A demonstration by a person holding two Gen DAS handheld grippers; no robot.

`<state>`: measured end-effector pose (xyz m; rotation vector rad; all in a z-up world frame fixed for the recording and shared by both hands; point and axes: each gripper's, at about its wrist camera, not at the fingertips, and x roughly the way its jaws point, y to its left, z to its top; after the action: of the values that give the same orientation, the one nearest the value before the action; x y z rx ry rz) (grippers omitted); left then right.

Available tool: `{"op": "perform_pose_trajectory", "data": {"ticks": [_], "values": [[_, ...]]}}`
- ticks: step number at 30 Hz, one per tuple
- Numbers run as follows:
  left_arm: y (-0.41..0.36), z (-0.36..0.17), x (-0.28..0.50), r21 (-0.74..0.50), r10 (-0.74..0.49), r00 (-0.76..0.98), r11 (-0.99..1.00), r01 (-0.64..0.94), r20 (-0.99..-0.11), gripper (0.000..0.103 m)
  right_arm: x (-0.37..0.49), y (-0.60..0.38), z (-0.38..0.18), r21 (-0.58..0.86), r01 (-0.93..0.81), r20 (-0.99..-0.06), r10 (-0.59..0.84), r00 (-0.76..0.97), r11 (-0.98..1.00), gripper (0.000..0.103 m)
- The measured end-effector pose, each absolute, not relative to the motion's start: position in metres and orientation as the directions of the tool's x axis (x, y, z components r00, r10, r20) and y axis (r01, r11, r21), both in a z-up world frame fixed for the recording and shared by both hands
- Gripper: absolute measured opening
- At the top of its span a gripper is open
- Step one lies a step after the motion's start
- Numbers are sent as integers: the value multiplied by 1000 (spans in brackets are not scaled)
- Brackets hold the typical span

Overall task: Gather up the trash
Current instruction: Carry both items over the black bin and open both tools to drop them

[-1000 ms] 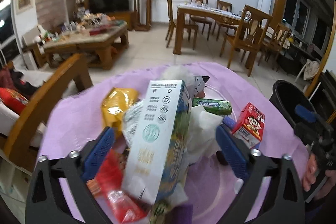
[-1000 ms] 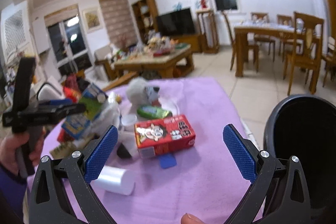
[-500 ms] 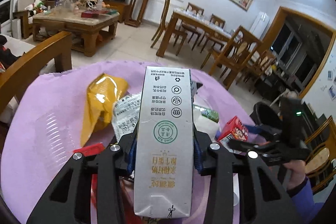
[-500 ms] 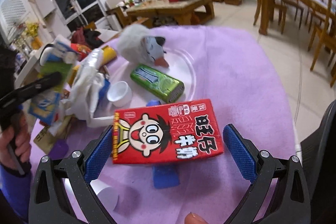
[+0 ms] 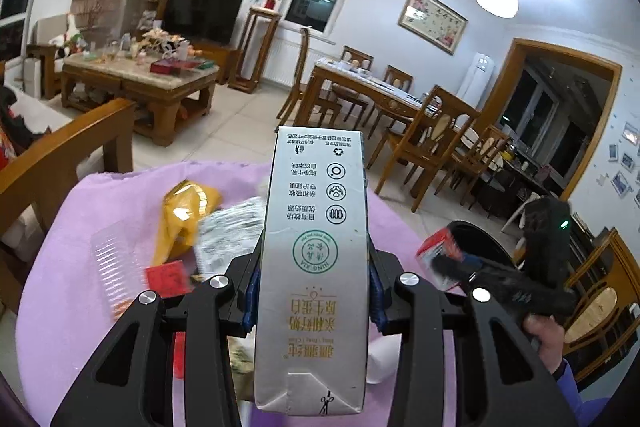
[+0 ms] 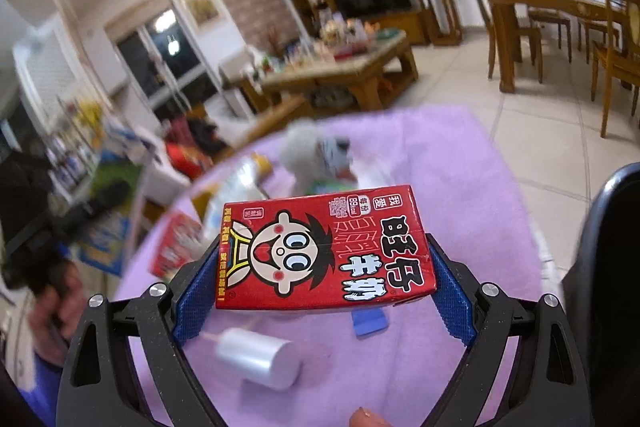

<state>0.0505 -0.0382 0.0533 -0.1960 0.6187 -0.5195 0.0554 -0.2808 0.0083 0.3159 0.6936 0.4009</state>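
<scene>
My left gripper (image 5: pixel 312 287) is shut on a tall silver-white milk carton (image 5: pixel 316 227) and holds it upright above the purple table (image 5: pixel 100 211). A red milk carton with a cartoon face (image 6: pixel 324 251) sits crosswise between the blue pads of my right gripper (image 6: pixel 326 275), whose jaws are closing on it. The pads press its two ends and it hangs clear of the cloth. In the left wrist view the right gripper (image 5: pixel 460 263) carries that red carton (image 5: pixel 434 247) beside the black bin (image 5: pixel 480 247).
More litter lies on the cloth: a yellow wrapper (image 5: pixel 184 219), a printed bag (image 5: pixel 228 235), a white cylinder (image 6: pixel 256 359), a blue scrap (image 6: pixel 370 323) and a white plush toy (image 6: pixel 316 155). The bin's rim (image 6: pixel 612 267) rises at the table's right edge. A wooden chair back (image 5: pixel 60 147) stands left.
The left gripper closed on the tall carton and raised it. The right gripper moved in around the red carton, narrowed onto it and lifted it off the cloth.
</scene>
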Motion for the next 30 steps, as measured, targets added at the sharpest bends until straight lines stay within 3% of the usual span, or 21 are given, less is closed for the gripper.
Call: {"op": "perform_pose_trajectory", "data": {"ticks": [3,8,16,23,30], "values": [[-73,61,44,-306,-542,678,840,448,-497,41,35,-317,35,433,-230,-487,441,754,872,90],[-147,63,44,-298,-609,614,788,538,-502,41,-3,-390,58,396,-125,-457,314,832,910,90],[-293,35,54,-329,-713,432,662,674,-552,41,-35,-490,28,225,143,-597,20,802,964,90],[-390,-10,80,-339,-696,343,645,685,-631,41,-43,-520,-21,148,157,-676,-16,736,976,90],[-415,-40,100,-308,-635,338,687,658,-695,41,-40,-517,-61,133,138,-689,-9,724,981,90]]}}
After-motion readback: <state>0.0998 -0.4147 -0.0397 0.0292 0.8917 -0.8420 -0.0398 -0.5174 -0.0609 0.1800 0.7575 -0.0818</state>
